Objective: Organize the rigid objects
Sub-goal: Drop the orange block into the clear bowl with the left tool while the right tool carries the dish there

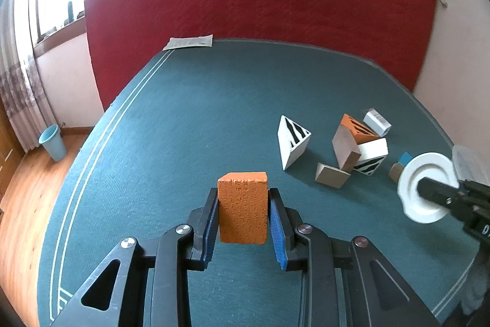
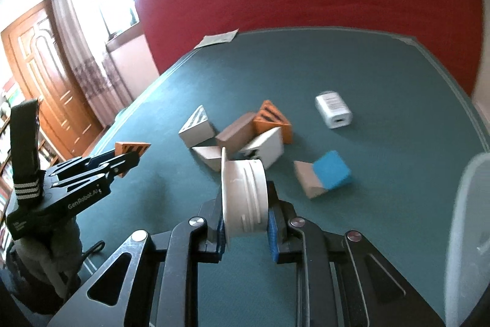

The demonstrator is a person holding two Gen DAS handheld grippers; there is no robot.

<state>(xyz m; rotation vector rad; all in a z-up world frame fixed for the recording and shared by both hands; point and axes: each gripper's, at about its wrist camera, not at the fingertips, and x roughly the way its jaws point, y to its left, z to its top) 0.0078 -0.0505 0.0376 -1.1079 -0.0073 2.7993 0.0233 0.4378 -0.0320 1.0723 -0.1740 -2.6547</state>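
My left gripper is shut on an orange block, held above the green table mat. It shows from the side in the right wrist view, block at its tips. My right gripper is shut on a white flanged ring, seen in the left wrist view at the right. A pile of blocks lies ahead: a white striped wedge, a brown block, an orange striped wedge, a white charger, a blue-and-tan block.
A clear plastic container stands at the right edge. A paper sheet lies at the table's far left corner. A red backdrop hangs behind the table. A blue bin stands on the wooden floor at the left.
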